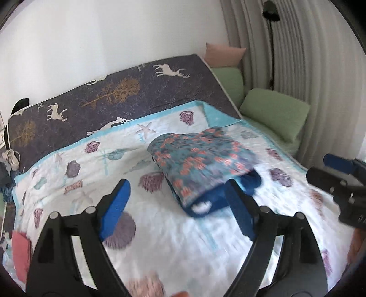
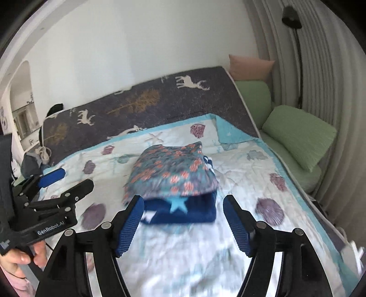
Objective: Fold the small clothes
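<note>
Both pairs of jaws stand wide with nothing between them: the left gripper [image 1: 180, 205] and the right gripper [image 2: 184, 222] each hang just short of the folded clothes, their blue pads clear of the cloth.

The floral garment [image 1: 201, 155] lies folded on top of a dark blue garment [image 2: 183, 211] with pale stars, the two stacked near the middle of the bed. Under them is a white quilt [image 1: 160, 239] printed with purple shells and starfish and edged in turquoise. Beyond it, against the white wall [image 1: 103, 34], a dark grey blanket [image 1: 128, 91] shows white deer and golden trees.

On the right side sit green cushions [image 1: 274, 114] and a pink pillow [image 1: 224, 53], backed by pale pleated curtains [image 1: 308, 68] and a black lamp stand [image 1: 271, 13]. In the right wrist view a hand [image 2: 20, 260] holds the left gripper's handle at the lower left edge.
</note>
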